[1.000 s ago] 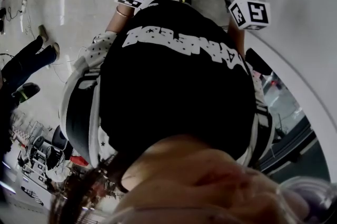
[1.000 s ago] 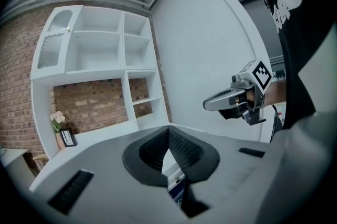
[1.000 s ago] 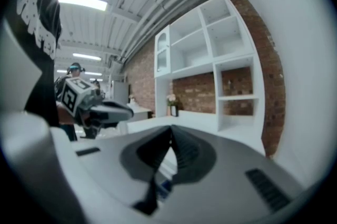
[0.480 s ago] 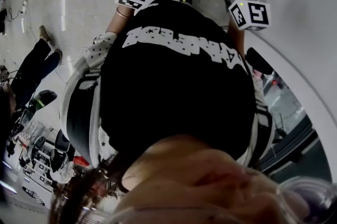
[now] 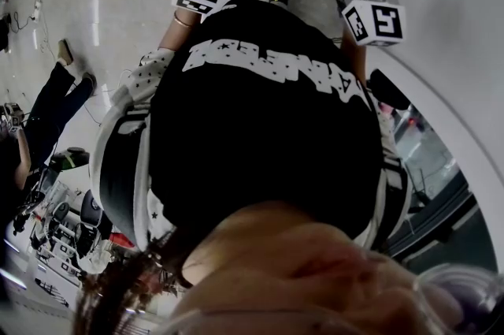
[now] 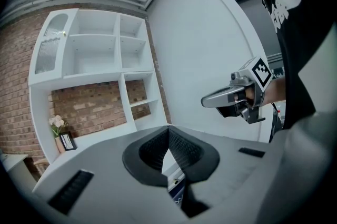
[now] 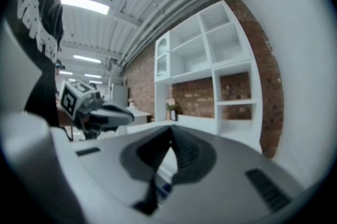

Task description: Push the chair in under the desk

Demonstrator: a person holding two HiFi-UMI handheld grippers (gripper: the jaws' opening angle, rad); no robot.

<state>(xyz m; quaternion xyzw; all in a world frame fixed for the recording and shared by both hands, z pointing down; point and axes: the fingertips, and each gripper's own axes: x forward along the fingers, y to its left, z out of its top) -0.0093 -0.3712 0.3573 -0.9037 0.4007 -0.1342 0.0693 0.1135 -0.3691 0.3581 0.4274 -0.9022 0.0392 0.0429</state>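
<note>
Well, only one bystander (image 5: 51,109) is being seen shifting at the left; the left gripper (image 6: 168,136) and right gripper (image 7: 169,149) are being held still, both clenched empty, so nothing is being pushed. Two grippers and one shelf unit (image 6: 100,65) are being counted; chair and desk are being shown nowhere.

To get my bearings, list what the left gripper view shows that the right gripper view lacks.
Only the left gripper view: the right gripper, shut. Only the right gripper view: the left gripper, also shut, plus lit ceiling strip lights. Both: the white shelf unit on the brick wall, with flowers near it.
</note>
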